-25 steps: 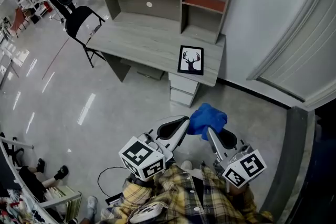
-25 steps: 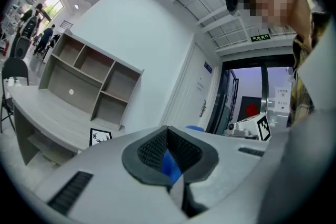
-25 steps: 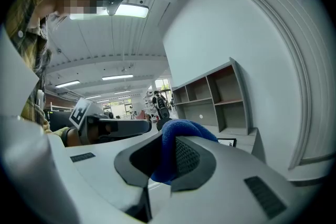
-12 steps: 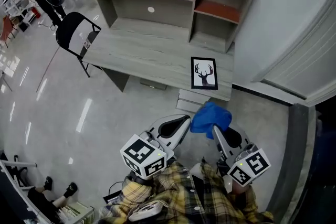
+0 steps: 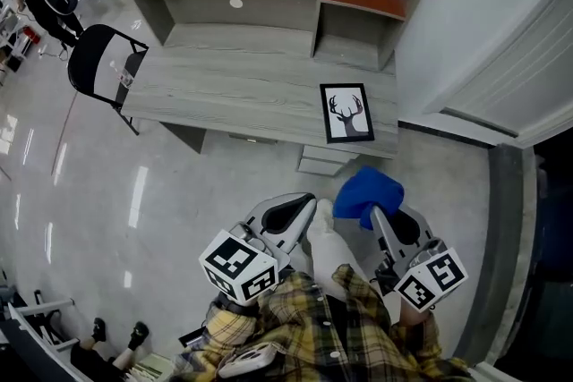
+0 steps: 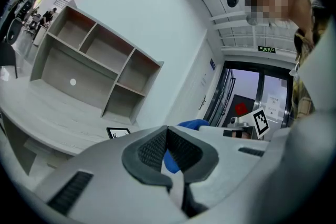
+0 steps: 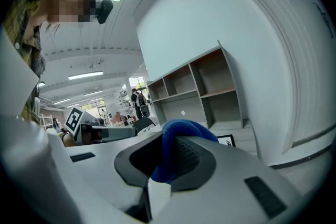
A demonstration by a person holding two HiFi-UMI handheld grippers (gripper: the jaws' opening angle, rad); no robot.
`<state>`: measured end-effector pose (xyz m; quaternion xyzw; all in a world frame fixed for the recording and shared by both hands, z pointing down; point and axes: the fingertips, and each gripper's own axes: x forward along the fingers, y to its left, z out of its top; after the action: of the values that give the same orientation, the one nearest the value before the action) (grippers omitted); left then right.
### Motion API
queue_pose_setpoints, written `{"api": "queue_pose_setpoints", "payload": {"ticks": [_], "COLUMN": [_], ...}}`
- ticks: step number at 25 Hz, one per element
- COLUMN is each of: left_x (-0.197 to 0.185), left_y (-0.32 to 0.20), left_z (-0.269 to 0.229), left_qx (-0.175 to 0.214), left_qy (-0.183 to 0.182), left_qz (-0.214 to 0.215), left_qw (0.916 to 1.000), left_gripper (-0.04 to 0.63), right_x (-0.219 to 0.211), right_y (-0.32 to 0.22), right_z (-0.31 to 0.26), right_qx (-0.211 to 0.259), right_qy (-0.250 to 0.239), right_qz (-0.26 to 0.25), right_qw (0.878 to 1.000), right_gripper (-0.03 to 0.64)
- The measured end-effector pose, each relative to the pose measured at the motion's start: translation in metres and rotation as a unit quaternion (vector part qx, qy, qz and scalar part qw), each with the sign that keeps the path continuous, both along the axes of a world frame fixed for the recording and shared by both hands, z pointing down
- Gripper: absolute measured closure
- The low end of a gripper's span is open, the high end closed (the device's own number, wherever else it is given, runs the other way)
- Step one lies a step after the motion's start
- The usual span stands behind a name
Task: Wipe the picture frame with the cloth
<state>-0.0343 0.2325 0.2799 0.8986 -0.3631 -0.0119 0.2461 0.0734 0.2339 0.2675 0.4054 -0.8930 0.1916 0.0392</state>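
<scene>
Right claw (image 5: pixel 375 212) gripping one blue cloth (image 5: pixel 369 190), one picture frame (image 5: pixel 347 113)

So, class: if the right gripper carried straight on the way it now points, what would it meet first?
Probably the desk, near the picture frame lying on it. The right gripper, shut on the blue cloth, points that way; height is unclear, so it might pass above it.
</scene>
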Motion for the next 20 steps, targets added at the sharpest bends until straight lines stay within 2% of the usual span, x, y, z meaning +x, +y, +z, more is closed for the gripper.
{"api": "queue_pose_setpoints", "payload": {"ticks": [10, 20], "left_x": [-0.024, -0.037], "left_y": [-0.050, -0.162], "left_z": [0.016, 0.008], "left_qx": [-0.021, -0.009], "left_qy": [-0.002, -0.007], "left_qz": [-0.025, -0.058], "left_qw": [0.9995, 0.9982], "left_gripper": [0.589, 0.589], "right_x": [-0.024, -0.032], "right_y": [-0.066, -0.184], "right_z": [0.017, 0.013], "right_qx": [-0.022, -0.014], "right_qy": [0.003, -0.001], "right_qz": [-0.026, -0.050], "right_qw": [0.999, 0.999], "right_gripper": [0.568, 0.568]}}
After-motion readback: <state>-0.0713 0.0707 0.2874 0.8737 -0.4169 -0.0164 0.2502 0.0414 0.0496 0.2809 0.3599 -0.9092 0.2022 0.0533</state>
